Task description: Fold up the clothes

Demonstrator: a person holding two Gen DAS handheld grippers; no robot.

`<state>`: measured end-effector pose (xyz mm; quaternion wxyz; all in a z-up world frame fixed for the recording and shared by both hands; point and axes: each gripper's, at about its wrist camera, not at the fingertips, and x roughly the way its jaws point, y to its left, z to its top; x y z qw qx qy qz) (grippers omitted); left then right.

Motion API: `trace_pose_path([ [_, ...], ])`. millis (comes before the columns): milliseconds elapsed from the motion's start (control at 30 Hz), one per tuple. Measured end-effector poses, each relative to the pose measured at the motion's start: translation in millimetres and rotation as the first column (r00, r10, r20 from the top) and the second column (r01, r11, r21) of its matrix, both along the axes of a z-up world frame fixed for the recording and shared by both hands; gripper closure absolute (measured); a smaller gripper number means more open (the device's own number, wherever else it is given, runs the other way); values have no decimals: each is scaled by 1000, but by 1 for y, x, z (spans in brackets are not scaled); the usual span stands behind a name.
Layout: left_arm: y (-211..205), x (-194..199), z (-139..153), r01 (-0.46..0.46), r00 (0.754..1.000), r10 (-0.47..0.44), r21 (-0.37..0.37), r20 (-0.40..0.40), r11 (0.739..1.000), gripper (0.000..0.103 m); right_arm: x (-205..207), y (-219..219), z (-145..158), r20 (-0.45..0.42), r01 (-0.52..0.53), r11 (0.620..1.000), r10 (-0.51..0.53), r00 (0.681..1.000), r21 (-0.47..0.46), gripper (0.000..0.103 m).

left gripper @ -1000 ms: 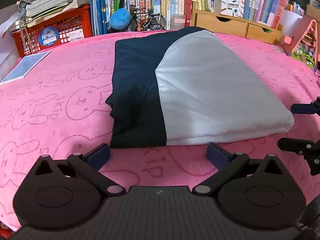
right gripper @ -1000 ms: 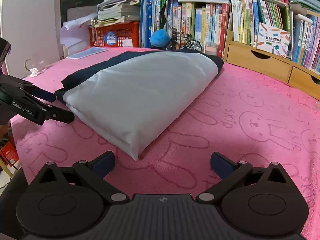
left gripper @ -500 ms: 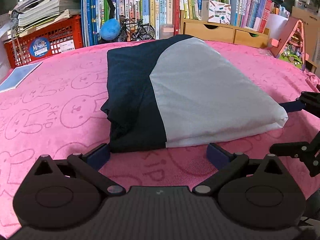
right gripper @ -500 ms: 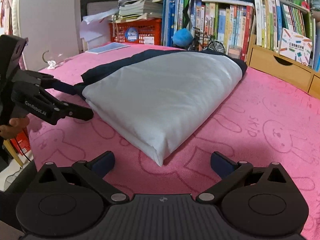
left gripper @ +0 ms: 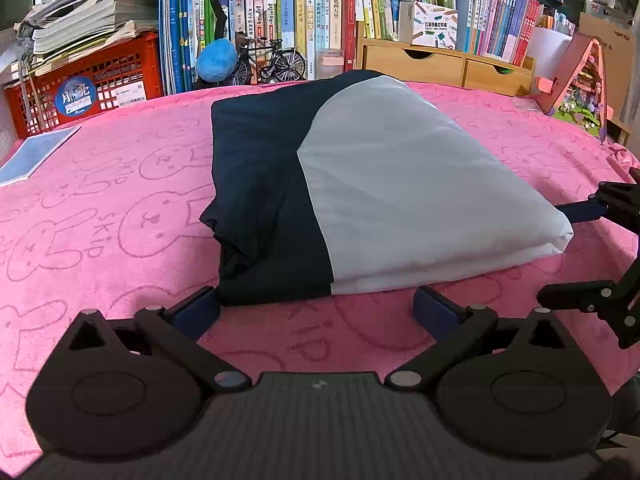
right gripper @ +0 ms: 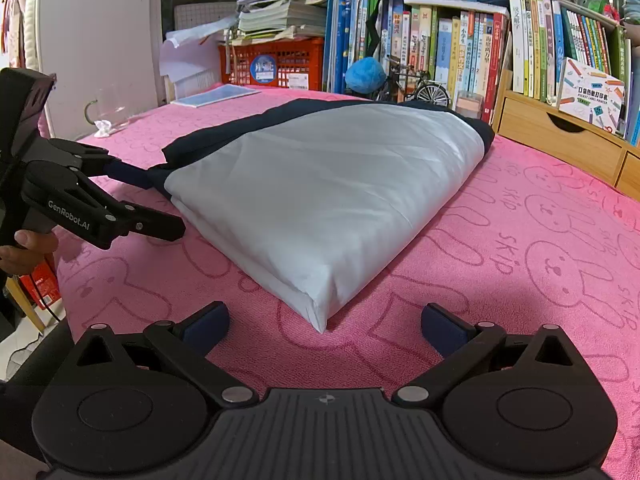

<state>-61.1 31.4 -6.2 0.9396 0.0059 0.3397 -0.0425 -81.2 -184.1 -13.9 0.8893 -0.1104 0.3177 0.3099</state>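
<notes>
Folded garment [left gripper: 360, 200] sits mid-surface on the pink bunny-print cloth [left gripper: 100, 208], navy half toward the crate side, white half toward the wooden drawers [left gripper: 444, 66]. It's a thick, neat packet already, so I'd say we're late in the fold, w/ maybe one last fold or just squaring up left.

Left tool [left gripper: 316, 308] is low at the near edge, fingers wide apart, one pad [left gripper: 196, 310] touching or nearly touching the navy corner. Nothing gripped. Right tool [right gripper: 324, 326] also spread wide, empty, pointing straight at the white corner [right gripper: 320, 316], just short of it.

To do this well: go in low, slide a finger under the whole stack, not just the top layer. Pinch both near corners together, else layers shear & the packet opens. The navy edge [left gripper: 224, 248] is rumpled w/ loose folds, so tidy that first. Lift both sides evenly, carry over toward the bookshelf [left gripper: 280, 20] edge, set down flat.
</notes>
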Motion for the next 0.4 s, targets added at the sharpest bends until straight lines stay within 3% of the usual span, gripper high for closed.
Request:
trace_pose_path([
  [400, -1, 0, -1, -3, 1000, 3, 1, 1, 1000, 0, 0, -1, 1, -2, -3, 1000, 3, 1000, 0, 0],
])
